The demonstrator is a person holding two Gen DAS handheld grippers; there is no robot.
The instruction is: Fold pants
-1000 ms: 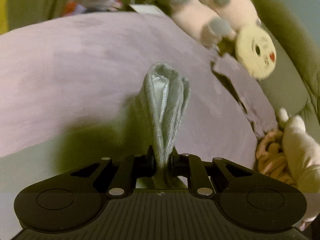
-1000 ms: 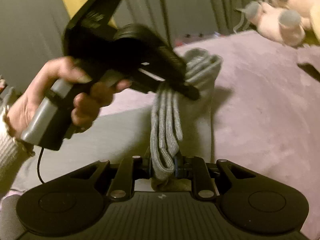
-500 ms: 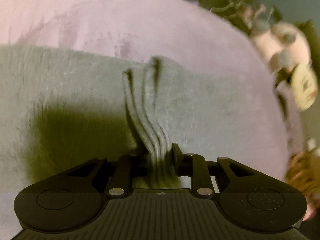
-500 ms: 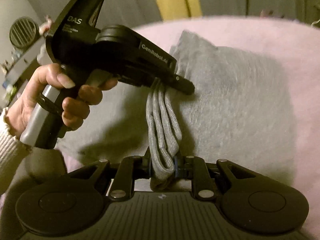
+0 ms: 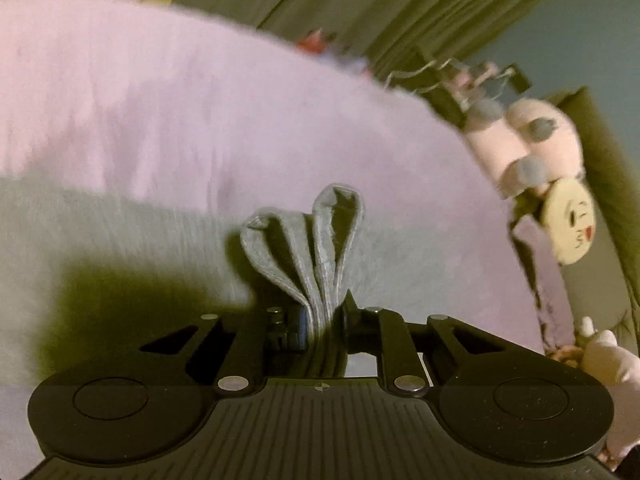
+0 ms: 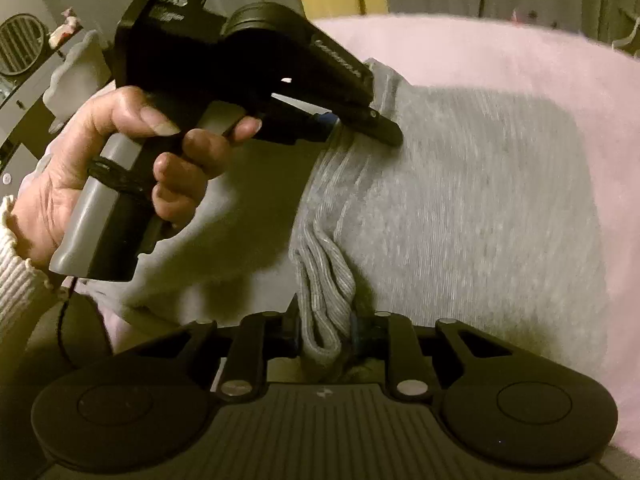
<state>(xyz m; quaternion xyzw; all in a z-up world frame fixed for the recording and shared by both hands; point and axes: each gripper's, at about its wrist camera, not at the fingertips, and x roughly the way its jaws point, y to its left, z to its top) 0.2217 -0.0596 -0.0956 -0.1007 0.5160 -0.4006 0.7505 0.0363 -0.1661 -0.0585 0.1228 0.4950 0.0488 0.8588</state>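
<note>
Surface: pink blanket [image 6: 520, 60] under everything I see.
Left gripper [image 5: 326, 312]: I have it clamped on bunched hems of grey pants [image 6: 460, 200].
Right gripper [image 6: 326, 328]: pinching the same folded edge, near side.
Pants: rest lies flat on the blanket.
Far right: plush toy [image 5: 532, 148].

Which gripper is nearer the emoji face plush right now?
Left. The left gripper, clamping the gray pants, has the emoji plush close on its right; the right gripper shows no plush.
</note>
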